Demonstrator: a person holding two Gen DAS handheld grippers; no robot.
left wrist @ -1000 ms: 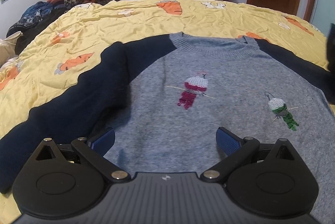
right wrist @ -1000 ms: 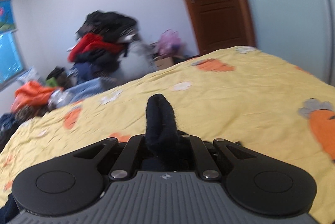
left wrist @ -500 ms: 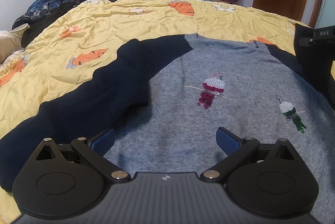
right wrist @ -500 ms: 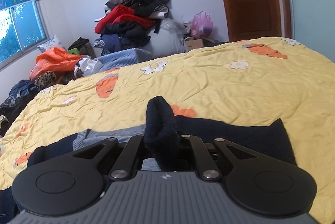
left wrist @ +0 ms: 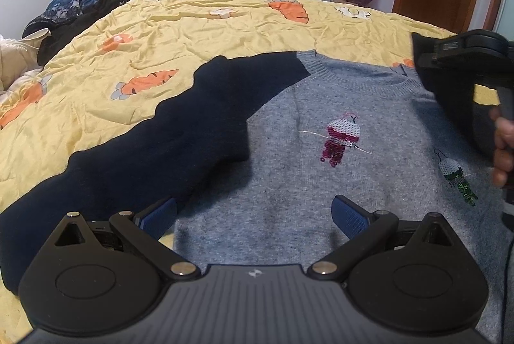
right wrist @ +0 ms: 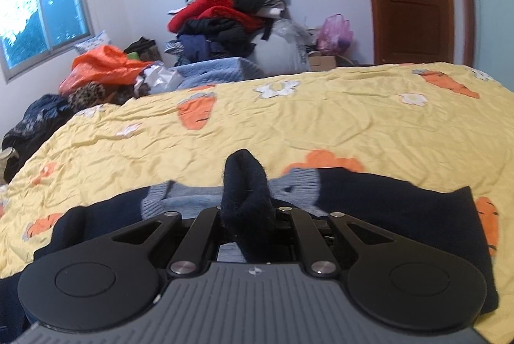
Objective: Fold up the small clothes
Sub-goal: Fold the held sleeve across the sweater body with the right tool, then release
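Far left lies the yellow carrot-print quilt (left wrist: 167, 32) covering the bed. On it the small sweater (left wrist: 321, 183) is spread flat, front up. Its navy left-side sleeve (left wrist: 154, 151) runs out over the quilt, and the grey body carries two sequin birds (left wrist: 342, 136).

The left hand-held gripper (left wrist: 253, 214) hovers low over the grey hem area, its blue pads spread wide with nothing between them.

Further right, the right hand-held gripper (right wrist: 249, 215) is pressed together, pinching the navy cuff (right wrist: 245, 180) of the other sleeve, which stands up in a soft tuft between its fingers. In the left wrist view it appears at the right edge, over the sweater's shoulder.

The knit looks light, soft and floppy, not slippery. It will likely drape and drag rather than hold a crease, and the wool may stretch if pulled hard. Good holds seem to be the ribbed cuffs, the hem corners and the shoulder seams, where the fabric is thicker. The sequins are best left unpinched.
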